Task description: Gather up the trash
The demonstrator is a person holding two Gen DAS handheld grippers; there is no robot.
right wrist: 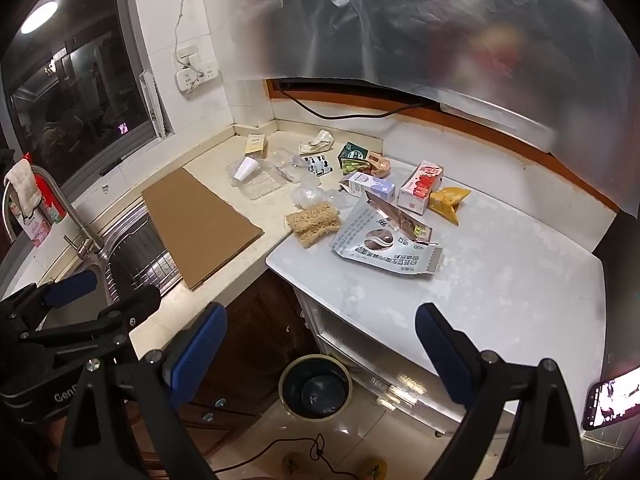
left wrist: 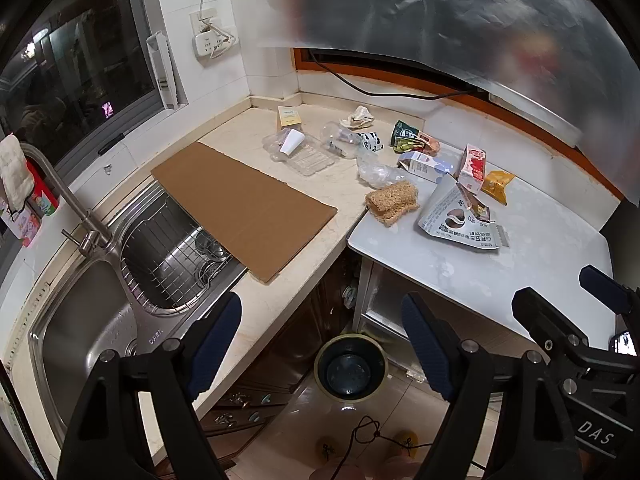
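Trash lies across the counter corner: a grey foil bag (left wrist: 456,216) (right wrist: 380,240), a block of dry noodles (left wrist: 392,202) (right wrist: 314,222), a red and white carton (left wrist: 472,168) (right wrist: 420,186), a white and blue carton (left wrist: 424,164) (right wrist: 370,188), a yellow wrapper (left wrist: 496,186) (right wrist: 448,200), a clear bottle (left wrist: 340,138) and a white paper cup (left wrist: 291,142) (right wrist: 245,168). A dark trash bin (left wrist: 351,368) (right wrist: 315,388) stands on the floor below. My left gripper (left wrist: 320,344) is open and empty above the floor. My right gripper (right wrist: 320,348) is open and empty too.
A brown cardboard sheet (left wrist: 244,204) (right wrist: 200,220) lies partly over the steel sink (left wrist: 88,336). A tap (left wrist: 68,196) stands at the left. A translucent plastic sheet (left wrist: 460,12) hangs over the top of both views. A white table top (left wrist: 500,272) juts out at the right.
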